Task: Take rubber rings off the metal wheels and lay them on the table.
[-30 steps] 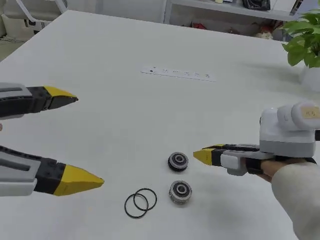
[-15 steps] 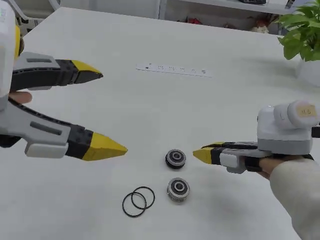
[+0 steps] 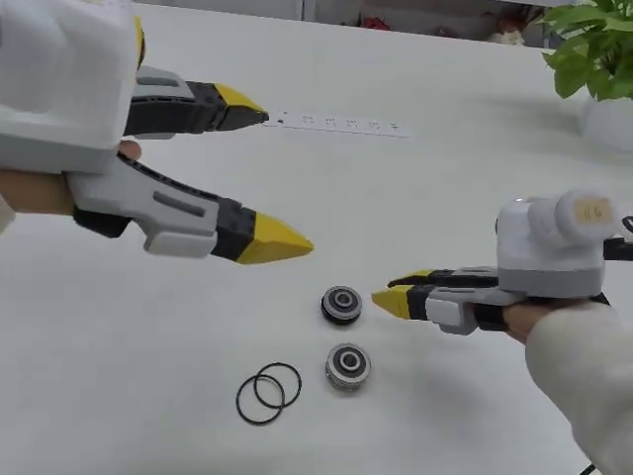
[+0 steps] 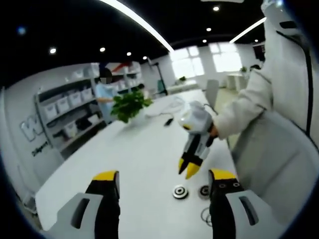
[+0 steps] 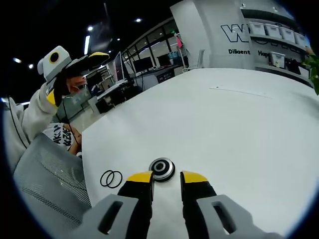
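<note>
Two rubber rings: overlapping, beside near wheel.
Far wheel: just off right gripper tips, jaws barely parted, empty.
Left gripper: spread wide, empty.
Table: clear around; plant far right.

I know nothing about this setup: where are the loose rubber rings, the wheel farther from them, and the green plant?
Rubber rings (image 3: 268,392), head view, the middle of the overlapping pair.
Farther wheel (image 3: 341,305), head view, its centre hub.
Plant (image 3: 591,45), head view, its leaves.
</note>
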A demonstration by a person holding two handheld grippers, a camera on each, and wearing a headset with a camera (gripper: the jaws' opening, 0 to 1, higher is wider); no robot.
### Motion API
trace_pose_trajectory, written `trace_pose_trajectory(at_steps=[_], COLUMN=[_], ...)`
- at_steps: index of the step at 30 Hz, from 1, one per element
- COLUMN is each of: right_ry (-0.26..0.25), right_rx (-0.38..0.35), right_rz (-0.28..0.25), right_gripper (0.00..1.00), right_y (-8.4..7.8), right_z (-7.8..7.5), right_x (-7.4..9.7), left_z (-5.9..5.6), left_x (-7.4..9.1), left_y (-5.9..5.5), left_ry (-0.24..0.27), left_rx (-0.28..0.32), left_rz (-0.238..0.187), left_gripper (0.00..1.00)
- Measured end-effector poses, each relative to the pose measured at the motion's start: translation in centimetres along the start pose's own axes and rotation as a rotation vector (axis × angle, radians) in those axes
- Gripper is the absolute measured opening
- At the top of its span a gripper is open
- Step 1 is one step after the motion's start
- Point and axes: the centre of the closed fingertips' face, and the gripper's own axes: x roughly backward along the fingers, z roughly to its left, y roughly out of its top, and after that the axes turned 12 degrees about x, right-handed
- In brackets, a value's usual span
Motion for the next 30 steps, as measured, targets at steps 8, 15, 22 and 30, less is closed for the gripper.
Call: trace_pose_trajectory(at_steps=[8, 15, 22, 30], right_ry=[0.041, 0.074, 0.087, 0.101], right_rx=[0.058, 0.127, 0.154, 0.171], right_rz=[0.014, 0.066, 0.090, 0.085], right_gripper=[0.19, 0.23, 0.23, 0.24], right_y=[-0.5, -1.7, -2.3, -2.2], right_z=[0.5, 0.9, 0.7, 0.8], right_x=[-0.8, -1.8, -2.5, -3.0], left_z=[0.1, 0.2, 0.2, 0.2], left_x=[-2.6, -4.7, -6.7, -8.5], left_y=[-1.5, -2.7, -4.6, -7.5], left_ry=[-0.040, -0.073, -0.109, -0.136], left_rx=[-0.007, 0.016, 0.033, 0.067], left_rz=[0.023, 0.013, 0.026, 0.070], left_gripper=[0.68, 0.62, 0.53, 0.45])
